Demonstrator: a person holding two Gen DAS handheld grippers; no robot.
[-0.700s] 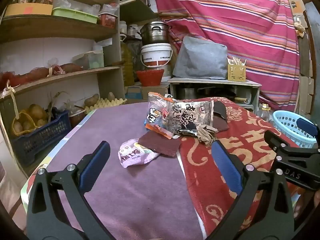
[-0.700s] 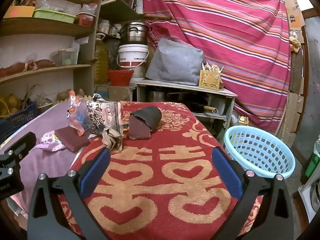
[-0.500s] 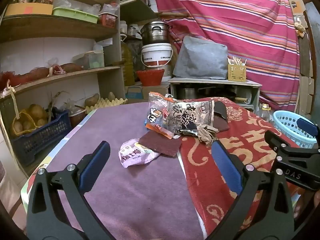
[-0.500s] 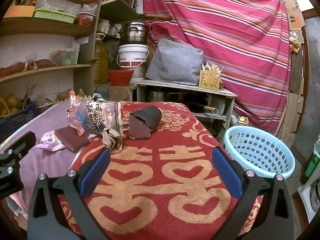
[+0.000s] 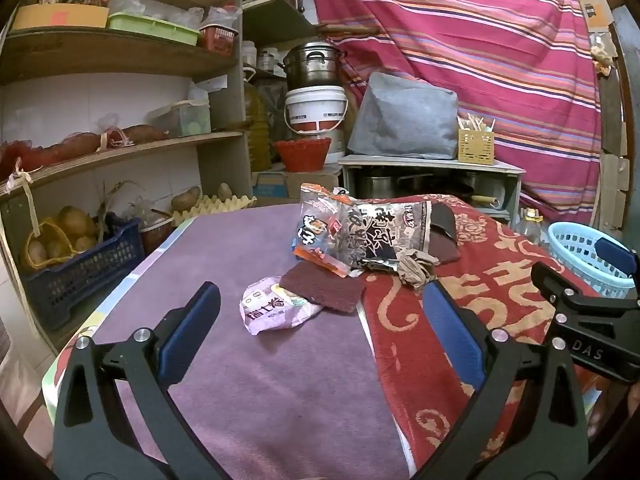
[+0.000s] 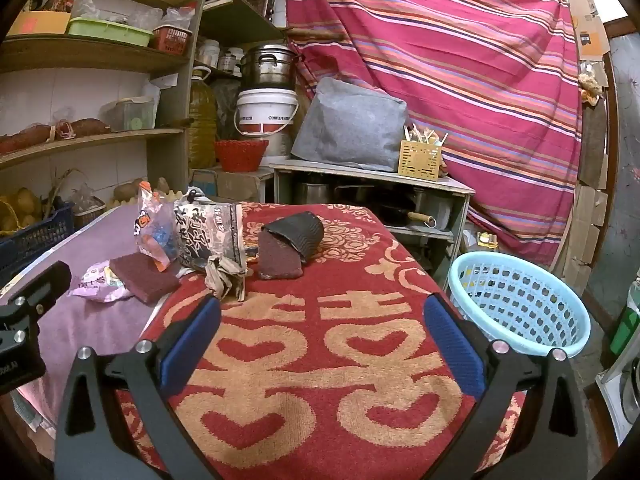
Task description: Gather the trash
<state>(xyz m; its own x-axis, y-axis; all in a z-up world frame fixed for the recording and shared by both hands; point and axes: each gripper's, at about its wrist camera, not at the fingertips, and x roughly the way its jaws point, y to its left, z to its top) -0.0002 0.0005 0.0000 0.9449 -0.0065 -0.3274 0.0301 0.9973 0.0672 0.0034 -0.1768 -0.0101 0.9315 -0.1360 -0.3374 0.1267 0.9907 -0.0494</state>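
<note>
Trash lies mid-table: a purple wrapper point(image 5: 276, 310) point(image 6: 100, 284), a maroon scouring pad point(image 5: 322, 291) point(image 6: 144, 278) partly on it, a black-and-white snack bag point(image 5: 380, 234) point(image 6: 208, 234), an orange-and-clear wrapper point(image 5: 316, 232) point(image 6: 154, 232), a crumpled beige rag point(image 5: 416, 272) point(image 6: 224, 276), and a black folded piece on a second maroon pad point(image 6: 290, 246). A light blue basket point(image 6: 520, 304) point(image 5: 580, 252) stands off the table's right side. My left gripper point(image 5: 320, 336) is open and empty, short of the purple wrapper. My right gripper point(image 6: 320, 340) is open and empty over the red towel.
The table has a purple cloth point(image 5: 224, 264) on the left and a red patterned towel point(image 6: 320, 360) on the right. Shelves point(image 5: 120, 152) with a blue crate point(image 5: 80, 268) stand left. A low cabinet point(image 6: 372, 200) with pots stands behind, before a striped curtain.
</note>
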